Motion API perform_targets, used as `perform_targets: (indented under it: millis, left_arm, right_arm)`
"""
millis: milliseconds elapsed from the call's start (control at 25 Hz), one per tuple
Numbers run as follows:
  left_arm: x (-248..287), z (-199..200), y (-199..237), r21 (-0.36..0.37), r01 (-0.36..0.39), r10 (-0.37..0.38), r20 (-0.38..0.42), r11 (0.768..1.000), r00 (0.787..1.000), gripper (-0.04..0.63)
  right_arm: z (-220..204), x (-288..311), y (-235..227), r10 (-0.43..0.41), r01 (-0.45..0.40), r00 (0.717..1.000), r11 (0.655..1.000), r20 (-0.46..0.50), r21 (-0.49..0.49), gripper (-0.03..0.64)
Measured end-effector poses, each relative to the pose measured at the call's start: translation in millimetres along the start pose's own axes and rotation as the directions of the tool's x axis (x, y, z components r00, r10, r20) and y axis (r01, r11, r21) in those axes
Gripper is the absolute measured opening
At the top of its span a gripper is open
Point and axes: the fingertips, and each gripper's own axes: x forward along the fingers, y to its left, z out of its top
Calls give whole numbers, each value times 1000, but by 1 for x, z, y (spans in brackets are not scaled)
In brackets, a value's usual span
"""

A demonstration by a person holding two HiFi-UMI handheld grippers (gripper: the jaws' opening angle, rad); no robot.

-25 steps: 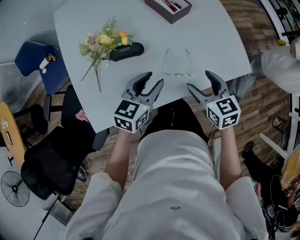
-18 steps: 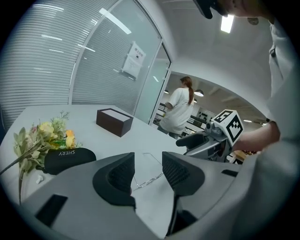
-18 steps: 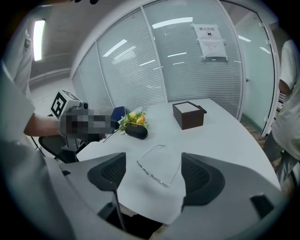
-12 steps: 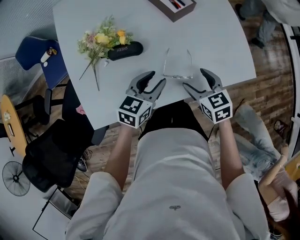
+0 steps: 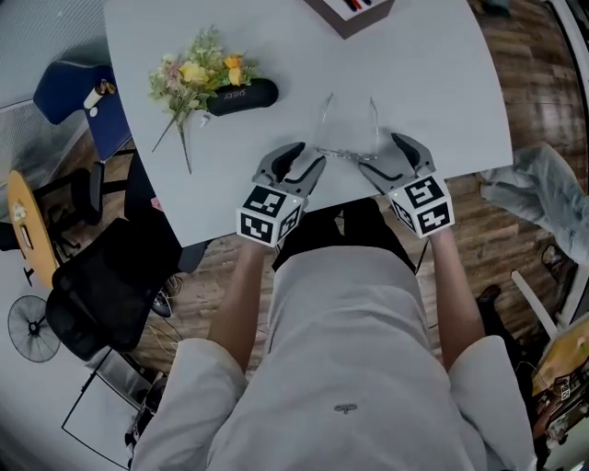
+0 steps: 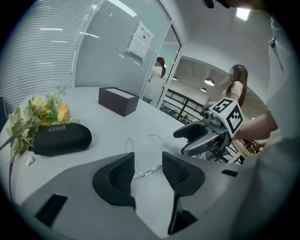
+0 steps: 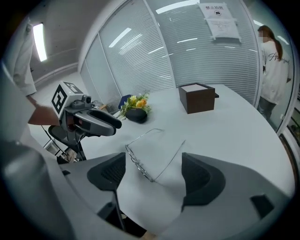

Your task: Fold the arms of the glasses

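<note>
Lower now, our left grey gripper (image 5: 301, 158) and right grey gripper (image 5: 385, 153) flank the thin wire-framed glasses (image 7: 138, 164), jaws partly open, gripping nothing.

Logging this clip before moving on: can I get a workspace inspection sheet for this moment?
Surface: pale table, mostly bare.
Job's things: glasses flat on the table, both arms unfolded and pointing away from the person.
Clutter: black glasses case beside a flower bunch; brown box at the far edge.
Grippers: left gripper and right gripper both open, one at each end of the glasses' front; neither presses on it.
Cables: nothing seen on the table.
Surroundings: blue chair, black office chair, floor fan, wood floor; a bystander stands beyond the table.
</note>
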Motion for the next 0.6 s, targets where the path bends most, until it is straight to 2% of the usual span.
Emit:
perform_targets:
  millis: [400, 600]
  left_arm:
    - [13, -23, 6, 0, -36, 36, -71, 999, 997, 181]
    - [23, -30, 6, 14, -23, 24, -97, 1000, 995, 181]
  right_arm:
    - [-13, 18, 5, 86, -87, 996, 996, -39, -30, 362]
    - [-14, 25, 8, 94, -95, 995, 995, -45, -31, 357]
